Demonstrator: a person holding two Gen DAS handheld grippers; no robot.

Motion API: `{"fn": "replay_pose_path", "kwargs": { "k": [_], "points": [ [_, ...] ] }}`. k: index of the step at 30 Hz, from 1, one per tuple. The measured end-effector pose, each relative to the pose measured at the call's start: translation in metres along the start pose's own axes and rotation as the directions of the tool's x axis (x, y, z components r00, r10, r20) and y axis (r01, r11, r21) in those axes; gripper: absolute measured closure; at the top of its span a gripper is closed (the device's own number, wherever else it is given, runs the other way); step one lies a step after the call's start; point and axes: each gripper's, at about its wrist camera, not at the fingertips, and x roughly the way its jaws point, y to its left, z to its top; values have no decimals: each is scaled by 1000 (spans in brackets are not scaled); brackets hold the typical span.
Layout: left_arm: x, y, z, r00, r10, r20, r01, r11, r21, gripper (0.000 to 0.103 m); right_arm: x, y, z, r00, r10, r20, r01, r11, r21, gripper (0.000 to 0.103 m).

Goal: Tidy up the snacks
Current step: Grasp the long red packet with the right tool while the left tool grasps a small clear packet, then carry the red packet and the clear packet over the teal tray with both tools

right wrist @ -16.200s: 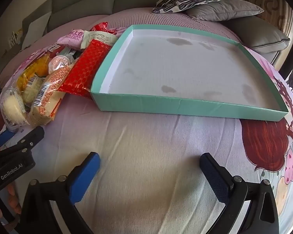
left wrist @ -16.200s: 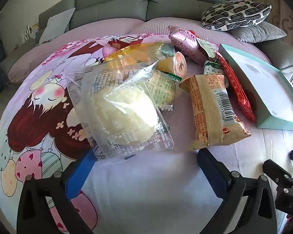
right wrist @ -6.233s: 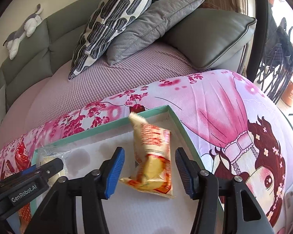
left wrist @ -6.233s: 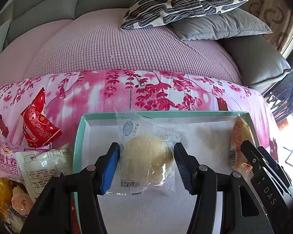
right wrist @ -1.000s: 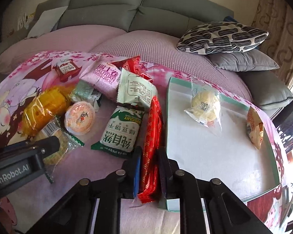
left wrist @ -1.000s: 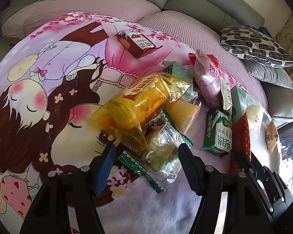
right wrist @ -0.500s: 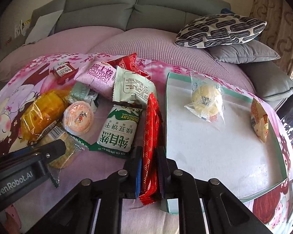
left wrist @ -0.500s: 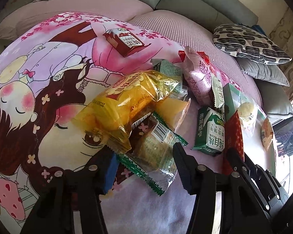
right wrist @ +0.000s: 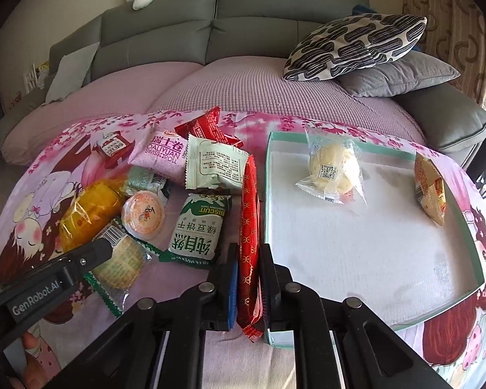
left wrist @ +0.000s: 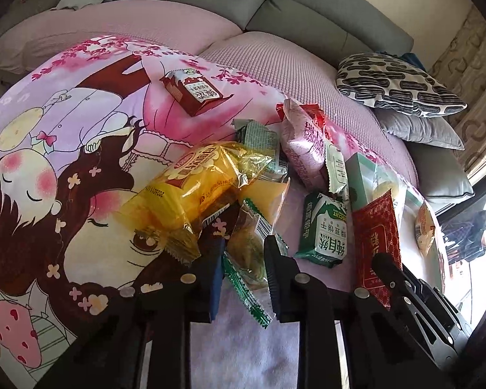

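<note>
1. Left claw (left wrist: 243,253) closing on the clear green-edged pastry packet (left wrist: 246,243), pads pressing its sides, low on the cartoon bedspread (left wrist: 48,162).
2. Right claw (right wrist: 247,272) clamped shut on the long red snack packet (right wrist: 248,214), just beside the teal tray (right wrist: 267,194).
3. Just beyond: yellow bag (left wrist: 191,188), orange jelly cup (right wrist: 142,215), green biscuit pack (right wrist: 197,233).
4. Inside the tray: wrapped bun (right wrist: 333,168) and orange packet (right wrist: 429,191), well apart.
5. Farther back: pink Swiss-roll pack (right wrist: 165,155), patterned cushion (right wrist: 356,45).
</note>
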Motion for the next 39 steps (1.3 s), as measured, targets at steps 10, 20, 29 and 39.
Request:
{"fn": "replay_pose_path", "kwargs": {
  "k": [10,20,29,39],
  "points": [
    [-16,-8,2,999,-26,36,25,1000,19,84,-17,-4,4,998,36,42,-37,999,16,91],
    [-34,-14,4,996,-38,81,35,999,35,85,-23,-10,5,997,63,54,-65,997,29,91],
    [-54,-27,6,990,-47,136,38,997,63,85,-29,-16,5,994,87,63,-90,995,47,91],
    [-57,-58,5,985,-83,150,68,993,101,85,-41,-37,7,993,79,90,-86,993,80,91]
  ]
}}
